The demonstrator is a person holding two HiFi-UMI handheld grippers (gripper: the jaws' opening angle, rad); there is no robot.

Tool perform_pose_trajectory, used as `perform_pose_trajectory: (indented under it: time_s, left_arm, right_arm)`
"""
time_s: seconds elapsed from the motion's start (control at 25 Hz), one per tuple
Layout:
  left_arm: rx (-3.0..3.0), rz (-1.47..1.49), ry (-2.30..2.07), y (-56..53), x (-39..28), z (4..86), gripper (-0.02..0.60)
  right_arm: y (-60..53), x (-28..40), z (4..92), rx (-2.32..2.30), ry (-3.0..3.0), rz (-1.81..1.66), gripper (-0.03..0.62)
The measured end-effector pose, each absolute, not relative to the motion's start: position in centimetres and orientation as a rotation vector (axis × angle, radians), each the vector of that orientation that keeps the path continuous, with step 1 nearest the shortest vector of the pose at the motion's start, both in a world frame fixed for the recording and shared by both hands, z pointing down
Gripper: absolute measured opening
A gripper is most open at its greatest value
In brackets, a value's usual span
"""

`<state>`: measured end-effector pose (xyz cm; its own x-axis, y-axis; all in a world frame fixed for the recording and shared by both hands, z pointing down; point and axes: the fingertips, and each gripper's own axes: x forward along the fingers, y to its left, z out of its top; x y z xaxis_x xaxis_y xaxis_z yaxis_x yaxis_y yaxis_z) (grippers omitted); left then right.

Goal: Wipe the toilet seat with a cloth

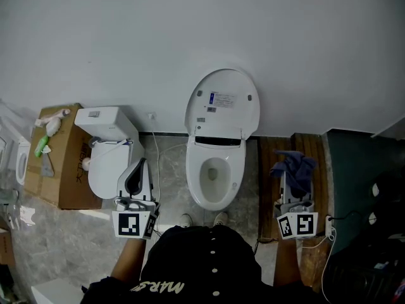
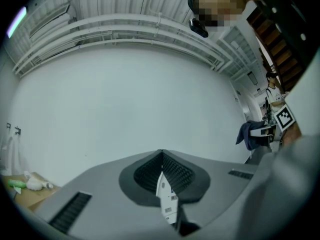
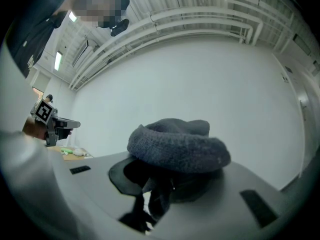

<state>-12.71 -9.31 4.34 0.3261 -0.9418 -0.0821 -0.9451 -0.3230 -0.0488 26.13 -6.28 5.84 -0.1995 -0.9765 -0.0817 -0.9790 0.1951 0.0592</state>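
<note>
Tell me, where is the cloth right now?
Head view, right side: the dark blue cloth is clamped in the right gripper, right of the open toilet.

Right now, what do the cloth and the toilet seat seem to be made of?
The cloth: soft terry-like fabric, dark blue-grey, matte; the surface looks fuzzy and it bunches in folds. The toilet seat: smooth, white, slightly glossy, probably plastic; by look alone, ceramic is also possible.
</note>
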Motion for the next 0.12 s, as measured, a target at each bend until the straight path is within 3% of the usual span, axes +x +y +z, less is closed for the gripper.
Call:
perform_pose_trajectory:
  time_s: [0.12]
  left_arm:
    - [-2.482, 0.069, 1.765, -9.22, -12.65, 4.21, 0.011]
  right_arm:
    - [-6.25, 26.04, 5.8, -1.968, 2.408, 0.154, 0.094]
